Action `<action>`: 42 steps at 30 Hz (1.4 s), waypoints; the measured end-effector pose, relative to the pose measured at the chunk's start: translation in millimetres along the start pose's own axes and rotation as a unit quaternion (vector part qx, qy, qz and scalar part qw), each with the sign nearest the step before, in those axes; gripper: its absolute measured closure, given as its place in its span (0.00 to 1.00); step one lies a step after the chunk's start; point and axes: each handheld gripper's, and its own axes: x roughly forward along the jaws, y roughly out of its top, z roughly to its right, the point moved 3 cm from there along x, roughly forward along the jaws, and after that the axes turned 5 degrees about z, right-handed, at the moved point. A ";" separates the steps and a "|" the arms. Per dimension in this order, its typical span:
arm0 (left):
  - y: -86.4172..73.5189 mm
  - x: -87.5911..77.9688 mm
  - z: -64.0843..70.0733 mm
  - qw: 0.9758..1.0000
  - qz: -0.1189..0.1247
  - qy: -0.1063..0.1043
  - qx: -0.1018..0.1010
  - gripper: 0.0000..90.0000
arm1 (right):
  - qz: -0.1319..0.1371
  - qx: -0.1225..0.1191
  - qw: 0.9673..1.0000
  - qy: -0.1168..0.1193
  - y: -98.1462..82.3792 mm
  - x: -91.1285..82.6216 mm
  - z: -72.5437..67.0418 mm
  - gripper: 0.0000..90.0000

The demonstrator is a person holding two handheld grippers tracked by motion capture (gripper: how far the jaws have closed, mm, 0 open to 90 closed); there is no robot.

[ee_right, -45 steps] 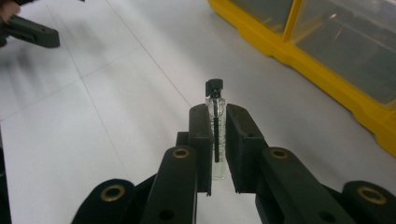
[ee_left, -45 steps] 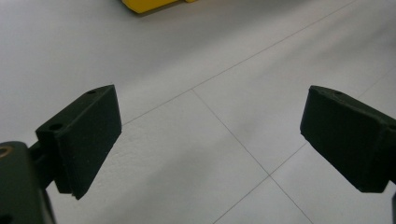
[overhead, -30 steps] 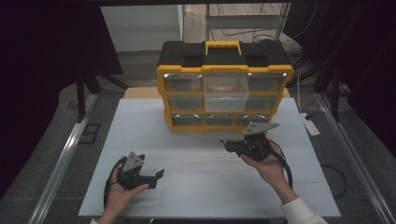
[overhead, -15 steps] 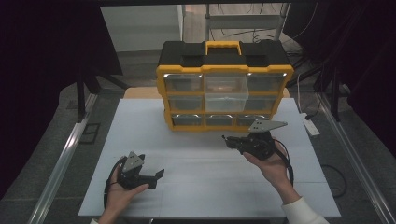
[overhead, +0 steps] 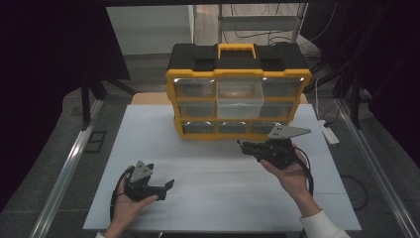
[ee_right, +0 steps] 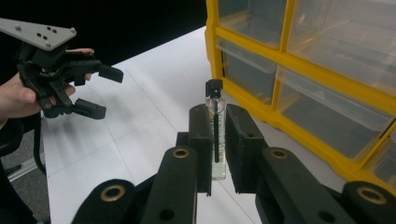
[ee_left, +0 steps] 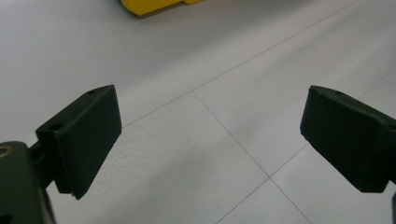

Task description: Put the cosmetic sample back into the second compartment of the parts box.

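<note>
right gripper (ee_right: 217, 135): jaws clamped on a small clear glass vial with a black cap (ee_right: 215, 112), held just in front of the yellow-and-black plastic drawer organizer (overhead: 237, 89) | left gripper (ee_left: 210, 144): jaws wide apart, empty, low over the white table (overhead: 208, 193) | progress: guessing early, vial in hand, one clear drawer (overhead: 240, 100) sticks out, drop-off not done

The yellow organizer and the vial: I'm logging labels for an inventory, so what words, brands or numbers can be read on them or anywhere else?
No text can be read in any view.
Yellow organizer: no label or brand visible.
Vial in the right gripper: no print visible.
</note>
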 end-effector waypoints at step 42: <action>-0.4 -0.7 -0.2 1.000 -0.001 0.003 -0.001 0.06 | 0.086 -0.008 0.996 -0.015 37.4 -32.8 -4.8 0.90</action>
